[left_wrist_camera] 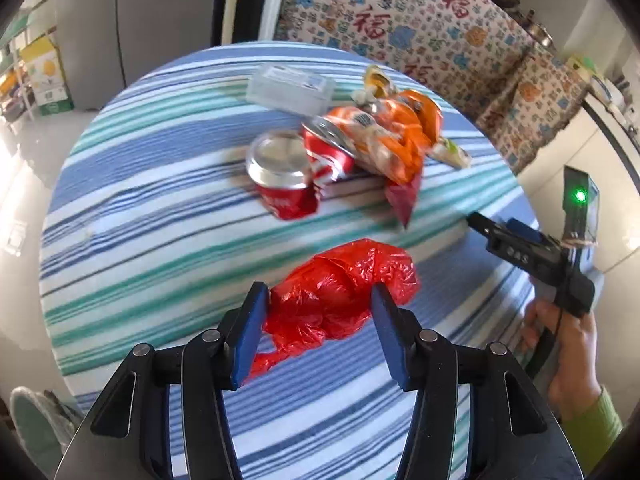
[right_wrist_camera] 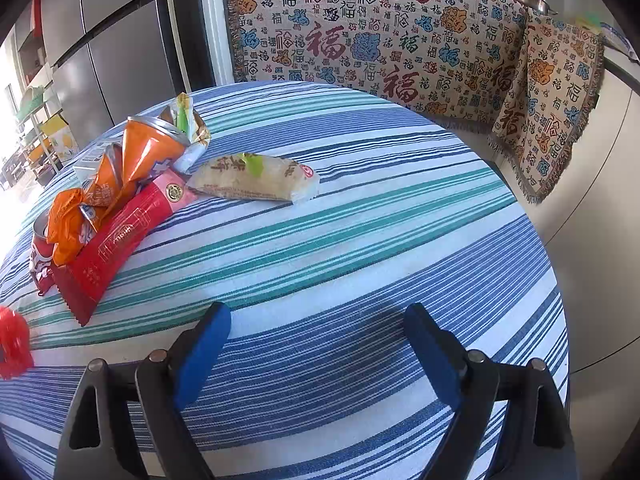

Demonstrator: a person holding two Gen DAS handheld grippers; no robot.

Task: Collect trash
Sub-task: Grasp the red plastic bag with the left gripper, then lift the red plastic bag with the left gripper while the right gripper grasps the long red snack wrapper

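A crumpled red plastic bag (left_wrist_camera: pixel 340 292) lies on the striped tablecloth (left_wrist_camera: pixel 160 240) between the fingers of my left gripper (left_wrist_camera: pixel 320 300). Its jaws are open around the bag, not closed on it. Beyond it lies a pile of trash: two crushed red cans (left_wrist_camera: pixel 284 176), orange wrappers (left_wrist_camera: pixel 400 136), a red wrapper (right_wrist_camera: pixel 116 248) and a pale snack packet (right_wrist_camera: pixel 256 180). My right gripper (right_wrist_camera: pixel 316 320) is open and empty above bare cloth, right of the pile; it also shows in the left wrist view (left_wrist_camera: pixel 480 224). The bag's edge shows at the right wrist view's left margin (right_wrist_camera: pixel 12 340).
A clear plastic box (left_wrist_camera: pixel 290 88) sits behind the pile. A bench covered in patterned fabric (right_wrist_camera: pixel 380 40) runs behind the round table. Grey cabinet doors (right_wrist_camera: pixel 112 40) stand at the left. The table edge drops off at the right (right_wrist_camera: pixel 560 280).
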